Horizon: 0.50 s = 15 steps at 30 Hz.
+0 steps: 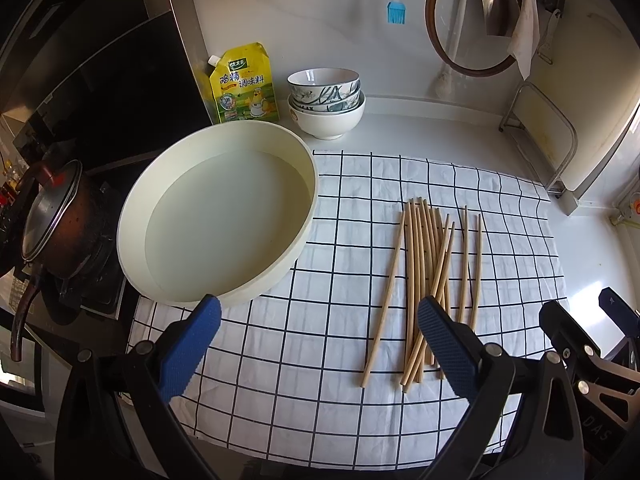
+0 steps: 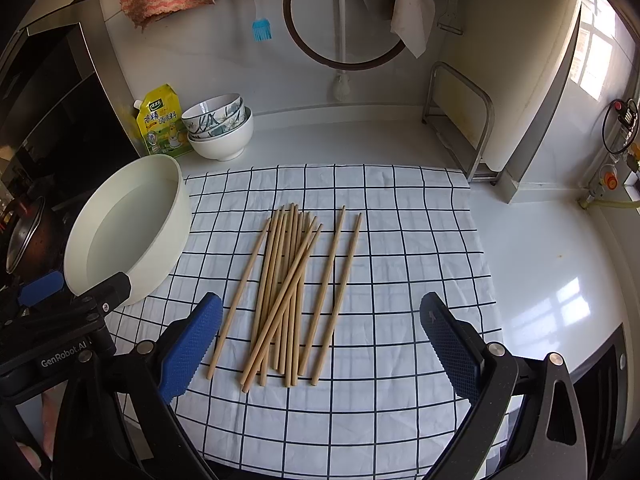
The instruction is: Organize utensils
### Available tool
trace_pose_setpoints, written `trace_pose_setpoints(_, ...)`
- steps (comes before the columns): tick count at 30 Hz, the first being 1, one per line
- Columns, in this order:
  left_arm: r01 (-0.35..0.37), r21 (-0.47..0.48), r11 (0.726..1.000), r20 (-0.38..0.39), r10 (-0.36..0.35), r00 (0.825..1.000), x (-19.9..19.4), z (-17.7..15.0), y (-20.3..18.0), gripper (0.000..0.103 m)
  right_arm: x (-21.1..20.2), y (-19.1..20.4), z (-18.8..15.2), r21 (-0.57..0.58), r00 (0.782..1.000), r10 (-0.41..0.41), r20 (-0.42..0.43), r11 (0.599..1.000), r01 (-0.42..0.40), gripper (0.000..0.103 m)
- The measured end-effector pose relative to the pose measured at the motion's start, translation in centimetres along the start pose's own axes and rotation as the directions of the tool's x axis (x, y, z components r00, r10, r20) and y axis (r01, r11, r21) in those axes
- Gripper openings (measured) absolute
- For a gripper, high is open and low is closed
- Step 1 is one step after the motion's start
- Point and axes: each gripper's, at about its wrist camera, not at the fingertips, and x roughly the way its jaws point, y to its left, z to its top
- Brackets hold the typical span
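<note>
A loose bundle of pale wooden chopsticks (image 2: 288,292) lies on a white cloth with a dark grid (image 2: 384,240) spread over the white desk (image 2: 552,264). The sticks are slim, plain and of like length, running roughly away from the cameras; most are heaped together and cross one another at slight angles, one lies a little apart on the left of the heap, and two lie side by side just to its right. In the left wrist view the same chopsticks (image 1: 428,280) sit to the right of a round cream basin (image 1: 216,216) whose edge rests on the cloth. Behind the basin stand a yellow seasoning pouch (image 1: 244,84) and stacked bowls (image 1: 326,104), patterned ones nested in a plain white one. The left tool (image 1: 318,344) hangs above the cloth with its blue-padded fingers spread wide, gripping nothing. The right tool (image 2: 320,340) is likewise spread wide and empty, its fingers framing the near ends of the chopsticks from above.
</note>
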Motion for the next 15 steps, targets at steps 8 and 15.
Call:
trace_pose_setpoints(8, -0.001, -0.001, 1.0, 0.0, 0.001, 1.0, 0.0, -0.03, -0.03, 0.097, -0.01, -0.01, 0.09, 0.001, 1.0, 0.001, 0.0, 1.0, -0.001, 0.094)
trace_pose_setpoints(15, -0.001, -0.001, 1.0, 0.002, 0.001, 1.0, 0.02, 0.07, -0.02, 0.097, -0.02, -0.09, 0.15, 0.002, 1.0, 0.001, 0.002, 1.0, -0.001, 0.094)
